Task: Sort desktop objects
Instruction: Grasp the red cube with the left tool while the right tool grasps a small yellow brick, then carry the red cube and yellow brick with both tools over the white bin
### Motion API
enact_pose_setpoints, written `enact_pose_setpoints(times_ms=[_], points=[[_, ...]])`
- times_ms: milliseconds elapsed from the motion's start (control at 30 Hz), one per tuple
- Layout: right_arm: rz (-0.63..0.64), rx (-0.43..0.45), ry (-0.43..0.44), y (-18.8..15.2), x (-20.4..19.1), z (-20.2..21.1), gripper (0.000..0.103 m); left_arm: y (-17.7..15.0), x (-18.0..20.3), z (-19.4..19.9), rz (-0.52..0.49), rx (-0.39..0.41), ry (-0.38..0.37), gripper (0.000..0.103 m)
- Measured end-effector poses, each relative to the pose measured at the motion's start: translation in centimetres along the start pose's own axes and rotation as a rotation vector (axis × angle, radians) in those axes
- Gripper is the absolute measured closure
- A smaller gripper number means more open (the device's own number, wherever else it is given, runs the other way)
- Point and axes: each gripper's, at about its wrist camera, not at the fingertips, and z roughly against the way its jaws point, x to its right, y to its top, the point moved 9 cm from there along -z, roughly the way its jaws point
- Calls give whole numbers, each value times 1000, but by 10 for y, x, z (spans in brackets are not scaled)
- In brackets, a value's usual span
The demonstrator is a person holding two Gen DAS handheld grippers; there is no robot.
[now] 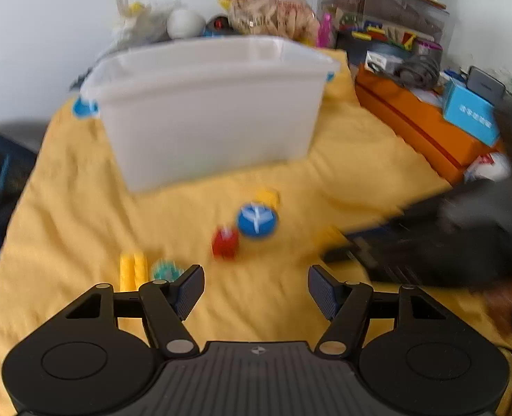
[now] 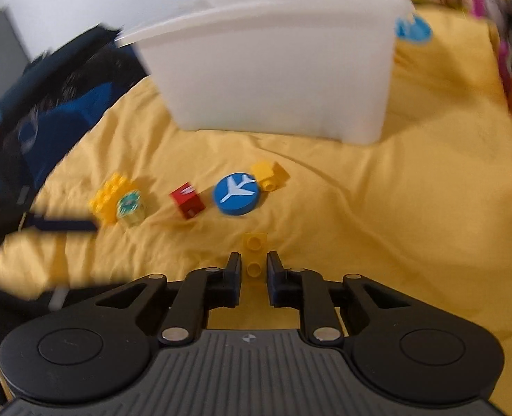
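Right gripper [image 2: 252, 270] clamped on yellow brick [image 2: 254, 254], lower end hidden, left gripper [image 1: 256, 287] wide, empty, motion-blurred.

Home setting, likely a playroom or child's corner. Counter draped in a wrinkled yellow cloth [image 1: 342, 159]; toy bricks [image 2: 269, 175] scattered on it beside a white plastic bin [image 1: 207, 104]. Behind: plush rabbit [image 1: 134, 20], snack bag [image 1: 273, 10], clear box of toys [image 1: 380, 10] with books stacked on top.
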Motion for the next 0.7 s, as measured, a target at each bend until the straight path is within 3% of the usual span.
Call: enact_pose_setpoints(times_ms=[100, 233, 300, 333, 367, 500, 700], points=[[51, -12, -29, -12, -4, 16, 86, 14, -5, -16, -3, 28, 18, 33], [5, -43, -55, -35, 1, 24, 86, 14, -16, -54, 26, -24, 18, 37], [-29, -54, -63, -42, 6, 25, 85, 8, -22, -70, 61, -81, 4, 66], [-41, -57, -65, -45, 8, 26, 85, 7, -24, -74, 81, -90, -9, 68], [-42, -58, -71, -46, 8, 26, 85, 8, -25, -72, 85, -79, -15, 80], [-17, -57, -87, -47, 10, 29, 85, 5, -20, -56, 67, -101, -42, 81], [36, -44, -82, -41, 3, 29, 85, -23, 7, -5, -42, -83, -50, 81]])
